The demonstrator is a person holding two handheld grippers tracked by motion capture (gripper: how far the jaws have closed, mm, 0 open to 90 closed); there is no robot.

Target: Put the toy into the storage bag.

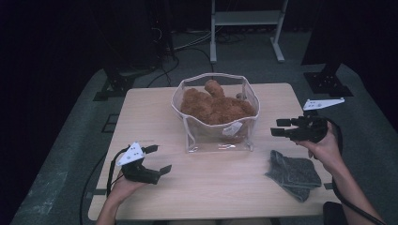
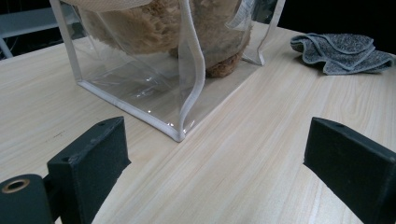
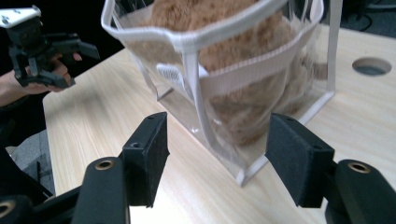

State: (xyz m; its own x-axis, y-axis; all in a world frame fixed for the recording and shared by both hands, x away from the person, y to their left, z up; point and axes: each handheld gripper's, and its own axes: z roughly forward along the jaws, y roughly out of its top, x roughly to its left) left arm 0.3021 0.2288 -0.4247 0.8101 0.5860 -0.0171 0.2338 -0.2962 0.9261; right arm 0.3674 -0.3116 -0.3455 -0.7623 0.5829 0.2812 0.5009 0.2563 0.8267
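Note:
A clear plastic bag (image 1: pixel 216 136) with white trim stands open in the middle of the wooden table (image 1: pixel 150 108), and a brown plush toy (image 1: pixel 213 105) lies inside it. My left gripper (image 1: pixel 162 158) rests near the front left of the table, open and holding nothing, aimed at the bag's near corner (image 2: pixel 180 133). To the right of the bag my right gripper (image 1: pixel 275 128) hovers with its jaws open and pointing at the bag's side. Its own view looks between the jaws (image 3: pixel 217 144) at a bag corner (image 3: pixel 240 177) just beyond them, apart from the pads.
A folded grey cloth (image 1: pixel 293 171) lies at the front right of the table, under my right hand. A round cable hole (image 3: pixel 371 66) sits in the tabletop beyond the bag. Stands and a white metal frame (image 1: pixel 246 18) are on the floor behind the table.

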